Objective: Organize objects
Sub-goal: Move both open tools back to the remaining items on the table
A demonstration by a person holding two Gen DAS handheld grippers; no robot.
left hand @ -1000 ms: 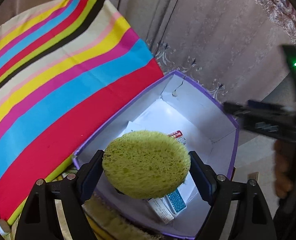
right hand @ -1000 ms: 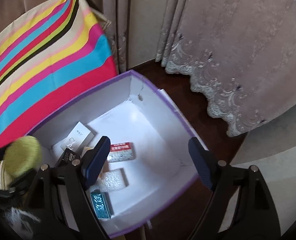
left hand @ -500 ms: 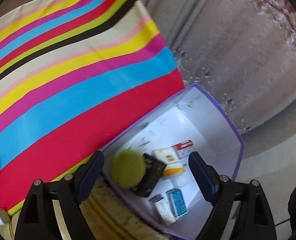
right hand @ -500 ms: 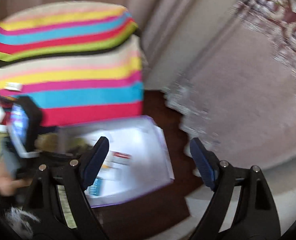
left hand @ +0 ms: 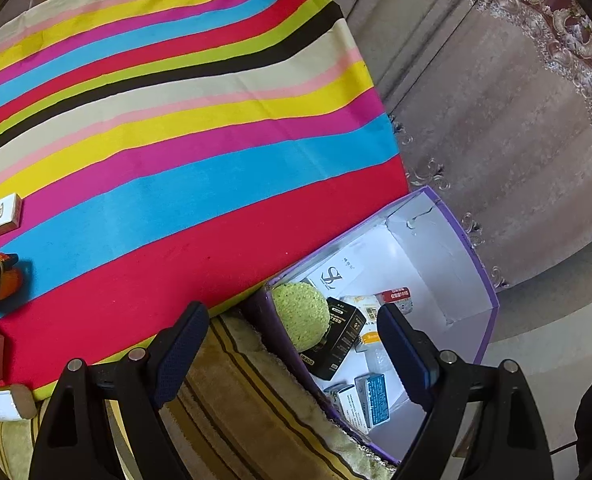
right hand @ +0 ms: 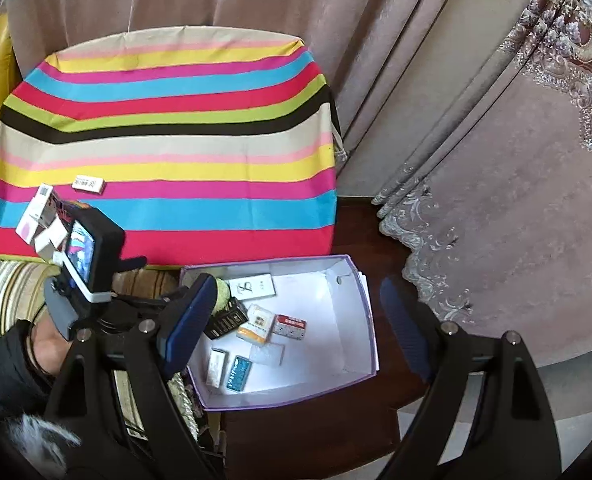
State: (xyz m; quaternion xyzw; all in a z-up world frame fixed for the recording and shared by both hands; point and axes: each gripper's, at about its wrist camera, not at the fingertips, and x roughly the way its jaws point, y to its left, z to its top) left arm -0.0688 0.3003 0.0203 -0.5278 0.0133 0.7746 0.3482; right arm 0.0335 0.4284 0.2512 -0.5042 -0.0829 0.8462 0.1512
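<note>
Striped cloth [right hand: 168, 152]: only right view shows left hand [right hand: 50, 346]; both jaws apart, empty.

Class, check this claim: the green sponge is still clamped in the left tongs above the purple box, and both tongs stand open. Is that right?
Not quite. The green sponge lies inside the purple box, against its near corner, as the left wrist view shows. The left tongs hold nothing. Both the left and right tongs do stand open.
</note>
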